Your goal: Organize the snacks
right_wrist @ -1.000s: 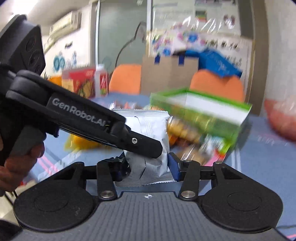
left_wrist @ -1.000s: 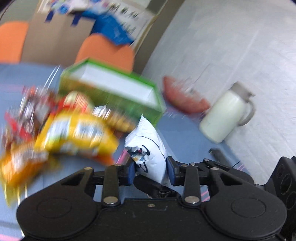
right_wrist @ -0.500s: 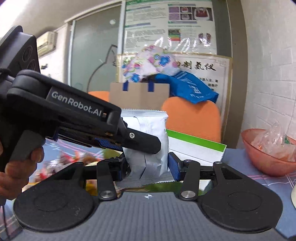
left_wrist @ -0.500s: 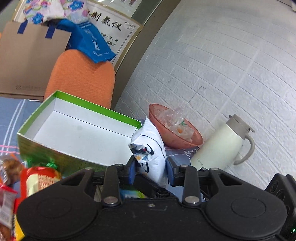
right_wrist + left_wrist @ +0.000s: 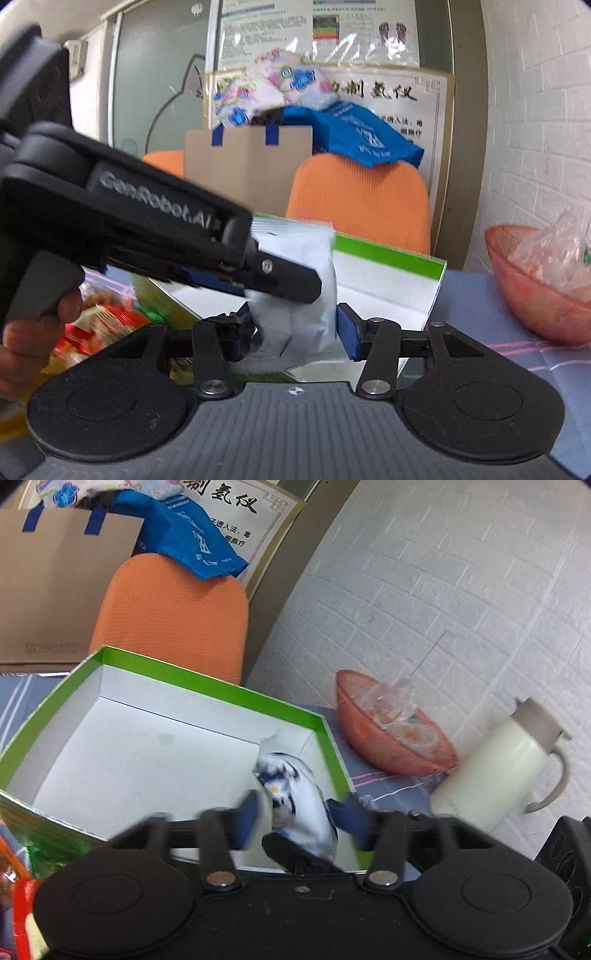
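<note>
A white snack packet (image 5: 295, 805) with dark print hangs over the near right corner of the open green box (image 5: 207, 681), whose white inside holds nothing else. My left gripper (image 5: 301, 825) has its jaws spread apart beside the packet, and its blue pads are blurred. In the right wrist view the same packet (image 5: 303, 295) sits between the jaws of my right gripper (image 5: 295, 332), which look parted with the right pad just off the packet. The left gripper's body (image 5: 147, 236) crosses in front of the packet there.
A pink bowl (image 5: 373, 746) with clear wrappers and a cream jug (image 5: 495, 771) stand right of the box by the brick wall. Loose snack packets (image 5: 103, 321) lie left of the box. An orange chair (image 5: 173, 613) stands behind the table.
Both grippers carried the packet from above the snack pile to over the box. The left jaws, shut on the packet before, have now spread, and the right jaws have widened.
</note>
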The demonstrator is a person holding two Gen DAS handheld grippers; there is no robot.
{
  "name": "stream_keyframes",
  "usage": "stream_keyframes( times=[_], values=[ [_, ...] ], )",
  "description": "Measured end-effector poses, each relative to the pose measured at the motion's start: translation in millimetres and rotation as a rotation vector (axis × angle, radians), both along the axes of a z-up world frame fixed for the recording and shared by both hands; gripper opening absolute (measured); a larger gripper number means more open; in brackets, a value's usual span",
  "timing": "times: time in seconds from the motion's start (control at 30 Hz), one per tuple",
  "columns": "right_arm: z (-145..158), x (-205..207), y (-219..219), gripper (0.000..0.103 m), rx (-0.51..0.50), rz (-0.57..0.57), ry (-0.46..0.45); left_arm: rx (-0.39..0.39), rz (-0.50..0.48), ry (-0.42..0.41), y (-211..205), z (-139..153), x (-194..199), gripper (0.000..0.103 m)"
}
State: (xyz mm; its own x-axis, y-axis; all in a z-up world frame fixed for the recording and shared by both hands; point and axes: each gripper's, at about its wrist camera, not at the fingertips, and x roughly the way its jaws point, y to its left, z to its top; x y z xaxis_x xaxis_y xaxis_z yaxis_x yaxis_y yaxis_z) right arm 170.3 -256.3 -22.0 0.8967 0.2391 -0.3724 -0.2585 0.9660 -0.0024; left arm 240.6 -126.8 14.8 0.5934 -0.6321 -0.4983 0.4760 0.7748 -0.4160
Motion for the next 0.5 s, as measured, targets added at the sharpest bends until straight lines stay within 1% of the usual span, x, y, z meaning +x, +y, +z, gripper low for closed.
stream_keyframes(
  times=[0.07, 0.13, 0.2, 0.3, 0.37, 0.43, 0.5],
  values=[
    [-4, -6, -6, 0.103, 0.031, -0.037, -0.019, 0.029, 0.028, -0.045, 4, 3, -11, 0.103],
    [0, -16, -16, 0.103, 0.080, -0.036, -0.009, 0.020, 0.023, -0.089, 13, 15, -26, 0.103],
    [9, -29, -25, 0.103, 0.142, -0.029, -0.005, 0.007, 0.035, -0.105, 24, 31, -44, 0.103],
    [24, -58, -31, 0.103, 0.204, -0.025, -0.048, -0.006, 0.068, -0.122, 42, 53, -77, 0.103],
    [31, -80, -27, 0.103, 0.231, -0.009, -0.078, -0.010, 0.106, -0.162, 55, 63, -105, 0.103],
    [35, -98, -20, 0.103, 0.251, 0.011, -0.084, 0.002, 0.141, -0.214, 68, 65, -131, 0.103],
    [33, -114, -13, 0.103, 0.268, 0.045, -0.073, 0.029, 0.195, -0.231, 79, 60, -153, 0.103]
  ],
)
